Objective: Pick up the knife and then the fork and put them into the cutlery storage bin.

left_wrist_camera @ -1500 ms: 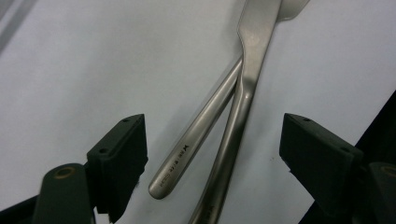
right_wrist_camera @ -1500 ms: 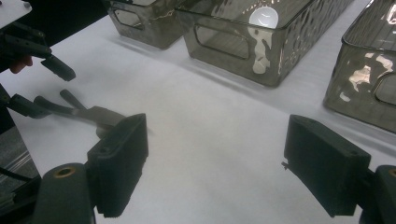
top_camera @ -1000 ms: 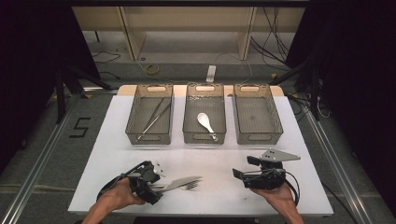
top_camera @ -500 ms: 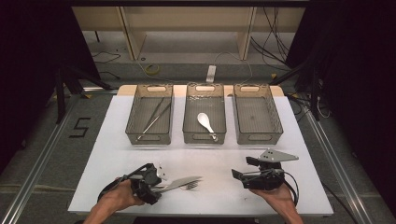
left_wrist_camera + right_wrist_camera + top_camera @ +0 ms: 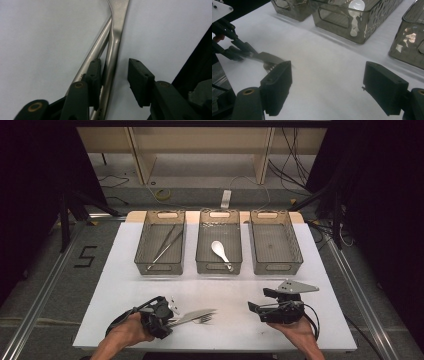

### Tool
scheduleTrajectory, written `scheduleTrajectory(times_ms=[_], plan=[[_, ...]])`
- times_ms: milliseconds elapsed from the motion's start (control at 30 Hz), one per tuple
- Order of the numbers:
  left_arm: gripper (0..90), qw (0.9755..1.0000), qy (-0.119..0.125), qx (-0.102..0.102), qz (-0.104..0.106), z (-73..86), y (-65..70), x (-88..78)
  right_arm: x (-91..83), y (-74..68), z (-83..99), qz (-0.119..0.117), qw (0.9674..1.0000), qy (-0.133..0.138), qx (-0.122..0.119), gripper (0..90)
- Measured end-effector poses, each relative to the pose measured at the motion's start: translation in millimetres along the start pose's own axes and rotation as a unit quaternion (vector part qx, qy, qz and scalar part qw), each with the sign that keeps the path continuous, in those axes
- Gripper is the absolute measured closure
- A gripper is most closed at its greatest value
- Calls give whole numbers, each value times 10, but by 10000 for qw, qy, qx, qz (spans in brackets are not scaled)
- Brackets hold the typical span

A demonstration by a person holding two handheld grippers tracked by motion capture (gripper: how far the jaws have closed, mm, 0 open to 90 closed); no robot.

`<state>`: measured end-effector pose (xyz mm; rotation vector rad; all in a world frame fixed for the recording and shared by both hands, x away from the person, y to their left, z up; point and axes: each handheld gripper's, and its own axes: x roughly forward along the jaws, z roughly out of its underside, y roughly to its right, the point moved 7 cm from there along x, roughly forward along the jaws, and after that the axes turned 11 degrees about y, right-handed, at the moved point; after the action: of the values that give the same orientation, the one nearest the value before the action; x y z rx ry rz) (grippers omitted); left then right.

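Note:
Two silver utensils lie crossed on the white table [image 5: 125, 280]: a flat-bladed one [image 5: 197, 313] and a fork [image 5: 204, 320]. My left gripper [image 5: 172, 317] is at their handle ends. Its jaws have just been closing. One metal handle [image 5: 111, 62] lies between them, against the left pad [image 5: 95, 75], while the right pad [image 5: 138, 81] stands apart from it. The second handle [image 5: 96, 47] runs under the left jaw. My right gripper [image 5: 257, 301] hovers low at the front right, open and holding nothing [image 5: 329, 92]; the flat blade [image 5: 268, 58] lies beyond its left jaw.
Three grey see-through bins stand in a row at the back. The left bin [image 5: 142, 245] holds thin metal tongs [image 5: 165, 245], the middle bin [image 5: 202, 245] a white spoon [image 5: 220, 251], and the right bin [image 5: 295, 245] nothing. Bare table lies between the grippers and the bins.
The left gripper's jaws look narrower around the utensil handles. Both hands and the utensils stay where they were.

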<state>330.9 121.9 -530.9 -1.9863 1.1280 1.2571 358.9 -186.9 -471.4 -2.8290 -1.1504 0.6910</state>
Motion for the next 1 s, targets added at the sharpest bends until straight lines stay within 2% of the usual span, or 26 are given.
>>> scheduleTrajectory(times_ms=[200,400,600,800,1000], plan=[[661,9997,-87,-224,103,-12,-32,7,2,-3,-2,-1,10000,2,-5,242],[720,9993,-135,-313,116,-19,-70,10,6,-13,-2,4,10000,-11,-26,243],[732,9994,-100,-297,149,-12,-72,6,2,-10,-5,1,10000,-6,-24,243],[726,9996,-168,-215,81,-17,-61,7,-2,-3,-5,5,10000,0,-10,244],[744,9998,-129,-152,44,-20,-53,11,-3,-7,-9,7,10000,2,-26,246]])
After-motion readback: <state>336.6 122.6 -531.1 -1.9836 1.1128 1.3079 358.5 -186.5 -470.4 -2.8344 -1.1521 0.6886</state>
